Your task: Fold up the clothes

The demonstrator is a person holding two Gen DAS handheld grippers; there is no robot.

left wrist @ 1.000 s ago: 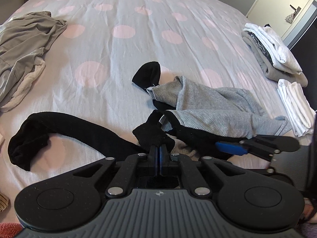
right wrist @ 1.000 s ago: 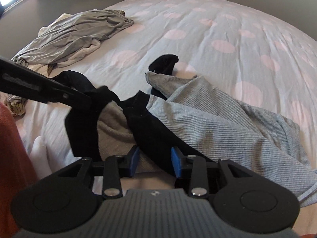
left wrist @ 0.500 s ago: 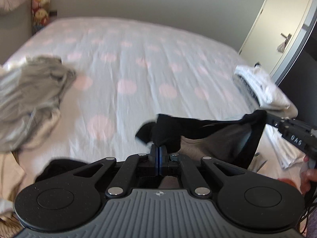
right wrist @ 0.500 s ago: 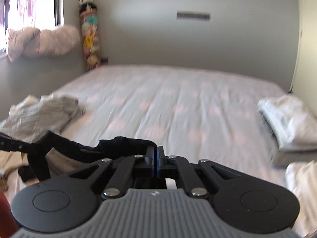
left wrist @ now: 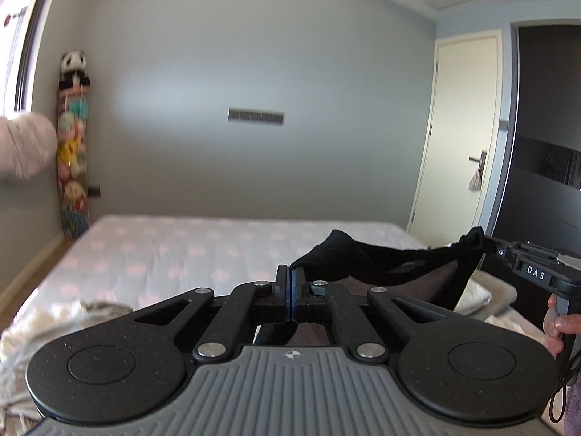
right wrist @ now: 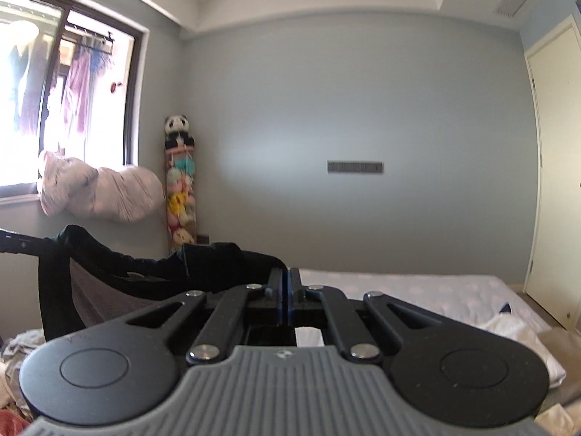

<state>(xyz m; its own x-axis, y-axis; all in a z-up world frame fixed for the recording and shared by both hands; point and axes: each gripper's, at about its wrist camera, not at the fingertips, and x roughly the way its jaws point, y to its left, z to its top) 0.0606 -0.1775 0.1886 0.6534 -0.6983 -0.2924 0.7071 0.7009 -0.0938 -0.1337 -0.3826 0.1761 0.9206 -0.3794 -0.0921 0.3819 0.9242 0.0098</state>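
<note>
Left gripper (left wrist: 291, 292) and right gripper (right wrist: 285, 292), each clamped on the top edge of a black-and-grey garment (left wrist: 399, 269) stretched between them, lifted above the bed (left wrist: 189, 254). The left wrist view alone shows the person's hand (left wrist: 561, 323) on the right tool's handle and a dark wardrobe (left wrist: 544, 138); the right wrist view alone shows the window (right wrist: 69, 83) (laundry hanging outside) and folded white clothes (right wrist: 515, 330). Polka-dot sheet, grey wall (right wrist: 345, 91), a cream door (left wrist: 461, 127).

Bright daylight from blown-out window (right wrist: 72, 101), bed (left wrist: 203, 254) motion-blurred, fisheye bend at edges
</note>
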